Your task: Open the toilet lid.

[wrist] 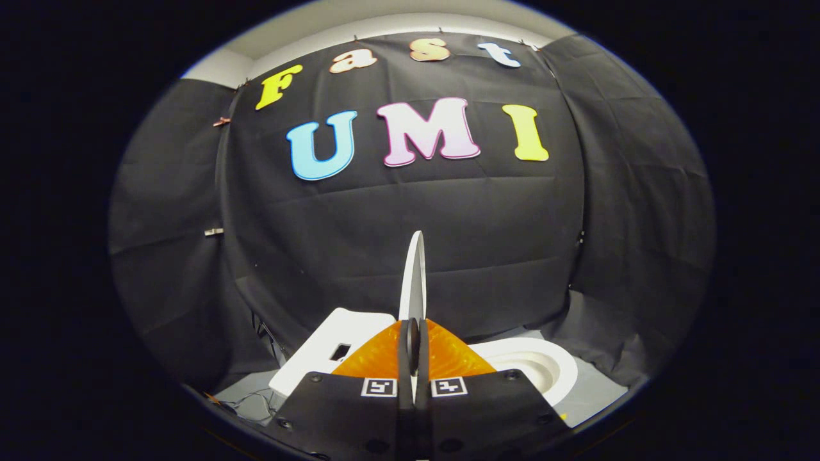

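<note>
The gripper (415, 339) has its fingers drawn together, clamped on the thin edge of the toilet lid (414, 278) — the lid stands upright, edge-on, rising toward 12 o'clock from between the fingers. Two small square markers (378, 387) sit on the gripper body just behind the fingers; no legible brand is seen on the toilet. The open bowl (535, 365) lies at 3 o'clock of the fingers, the tank (333, 349) at 9 o'clock — gripper aimed level at the booth wall (410, 218).
</note>
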The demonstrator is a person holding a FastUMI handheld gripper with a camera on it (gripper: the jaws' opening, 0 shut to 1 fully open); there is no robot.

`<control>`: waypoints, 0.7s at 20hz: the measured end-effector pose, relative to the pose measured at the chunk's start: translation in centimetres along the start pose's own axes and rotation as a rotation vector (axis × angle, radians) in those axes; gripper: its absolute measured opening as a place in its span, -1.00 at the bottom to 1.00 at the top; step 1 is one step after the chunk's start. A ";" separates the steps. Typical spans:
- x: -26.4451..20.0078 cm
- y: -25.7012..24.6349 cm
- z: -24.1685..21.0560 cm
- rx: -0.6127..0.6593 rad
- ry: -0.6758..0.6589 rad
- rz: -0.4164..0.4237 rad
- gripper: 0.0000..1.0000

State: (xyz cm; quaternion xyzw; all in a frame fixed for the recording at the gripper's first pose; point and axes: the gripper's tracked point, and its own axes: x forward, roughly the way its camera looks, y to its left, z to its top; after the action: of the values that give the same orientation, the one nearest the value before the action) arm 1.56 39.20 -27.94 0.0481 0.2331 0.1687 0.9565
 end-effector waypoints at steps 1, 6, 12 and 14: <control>0.0 1.0 0.0 -0.020 0.000 0.005 -0.90; 0.1 4.5 -0.4 -0.062 0.005 0.038 -0.90; 0.3 7.2 -1.1 -0.105 0.015 0.056 -0.90; 0.3 8.0 -1.2 -0.117 0.014 0.059 -0.90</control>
State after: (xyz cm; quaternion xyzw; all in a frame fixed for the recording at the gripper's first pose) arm -1.17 46.80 -27.81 -0.0022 0.2278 0.2105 0.9507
